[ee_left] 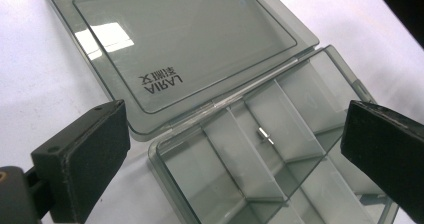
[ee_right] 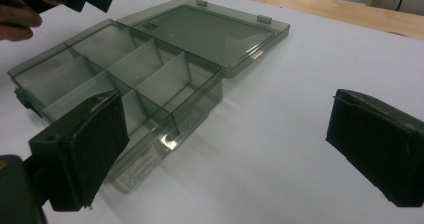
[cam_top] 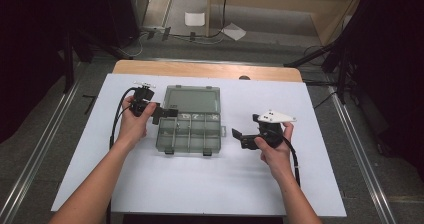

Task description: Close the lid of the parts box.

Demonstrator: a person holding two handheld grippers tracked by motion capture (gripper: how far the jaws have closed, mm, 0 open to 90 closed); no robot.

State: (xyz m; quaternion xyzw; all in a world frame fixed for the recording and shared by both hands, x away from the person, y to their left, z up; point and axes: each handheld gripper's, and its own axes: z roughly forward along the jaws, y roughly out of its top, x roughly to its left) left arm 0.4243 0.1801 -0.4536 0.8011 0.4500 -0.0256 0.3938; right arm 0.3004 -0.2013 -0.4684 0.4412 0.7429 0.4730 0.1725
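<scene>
High view: left gripper point(cam_top: 167, 112), jaws wide and empty, at organizer box's point(cam_top: 190, 126) 9 o'clock edge; right gripper point(cam_top: 239, 135), wide and empty, at 3 o'clock. Small metal part point(ee_left: 265, 135) unclear.

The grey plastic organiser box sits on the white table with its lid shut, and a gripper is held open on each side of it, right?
Not quite: the lid is open, folded back flat on the white table behind the box, as the left gripper view shows. The rest holds: the left gripper and right gripper are both open beside it.
</scene>
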